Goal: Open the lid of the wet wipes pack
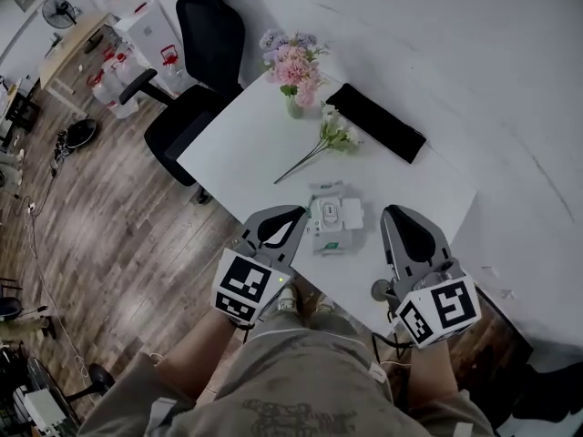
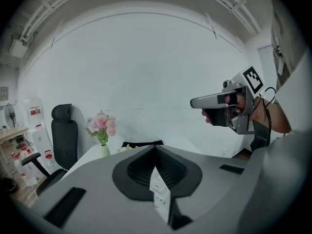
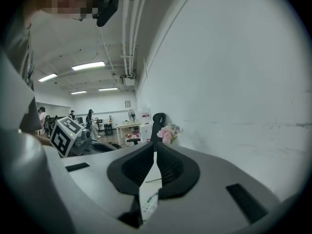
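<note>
Two tools point(image 1: 299, 213) point(image 1: 394, 211), one wipes pack point(image 1: 332, 218), one vase point(image 1: 295, 108), one loose flower point(image 1: 333, 137), one chair point(image 1: 196, 89).

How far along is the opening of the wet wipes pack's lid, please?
Done, it seems: the lid of the wet wipes pack looks flipped open to one side, with the pack lying on the table. In hand: nothing; the left tongs and right tongs are both shut and empty, clear of the pack. Remaining: apparently nothing more.
</note>
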Action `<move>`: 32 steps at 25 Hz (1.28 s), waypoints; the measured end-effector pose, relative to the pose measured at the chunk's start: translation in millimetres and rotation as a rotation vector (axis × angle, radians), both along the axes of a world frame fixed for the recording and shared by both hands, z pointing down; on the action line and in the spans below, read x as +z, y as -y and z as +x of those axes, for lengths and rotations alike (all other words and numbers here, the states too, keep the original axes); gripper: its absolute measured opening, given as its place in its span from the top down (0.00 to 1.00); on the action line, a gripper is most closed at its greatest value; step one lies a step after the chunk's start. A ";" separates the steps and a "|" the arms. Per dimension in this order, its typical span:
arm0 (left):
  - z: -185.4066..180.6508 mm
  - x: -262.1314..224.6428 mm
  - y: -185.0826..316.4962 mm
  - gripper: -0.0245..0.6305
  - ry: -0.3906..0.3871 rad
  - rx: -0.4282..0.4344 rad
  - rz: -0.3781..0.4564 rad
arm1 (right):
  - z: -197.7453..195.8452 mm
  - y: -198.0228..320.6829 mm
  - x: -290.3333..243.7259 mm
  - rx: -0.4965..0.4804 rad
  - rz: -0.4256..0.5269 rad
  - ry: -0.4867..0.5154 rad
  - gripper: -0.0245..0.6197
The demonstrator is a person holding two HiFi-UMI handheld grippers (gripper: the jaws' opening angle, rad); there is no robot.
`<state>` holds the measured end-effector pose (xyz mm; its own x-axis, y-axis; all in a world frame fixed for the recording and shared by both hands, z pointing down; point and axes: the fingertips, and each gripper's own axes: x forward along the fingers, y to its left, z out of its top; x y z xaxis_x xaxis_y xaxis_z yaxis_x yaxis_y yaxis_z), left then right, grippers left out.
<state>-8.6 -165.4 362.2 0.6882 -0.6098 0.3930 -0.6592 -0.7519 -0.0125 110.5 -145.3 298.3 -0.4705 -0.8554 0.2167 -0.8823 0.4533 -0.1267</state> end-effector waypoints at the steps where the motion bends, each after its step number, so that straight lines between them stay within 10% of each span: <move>1: -1.2 -7.8 -2.5 0.94 -0.007 0.001 0.012 | -0.9 -4.6 -9.9 -0.001 0.017 0.004 0.90; 32: -35.2 -109.0 -67.0 0.94 -0.100 0.021 0.164 | -25.7 -71.5 -67.6 -0.008 0.140 -0.008 0.90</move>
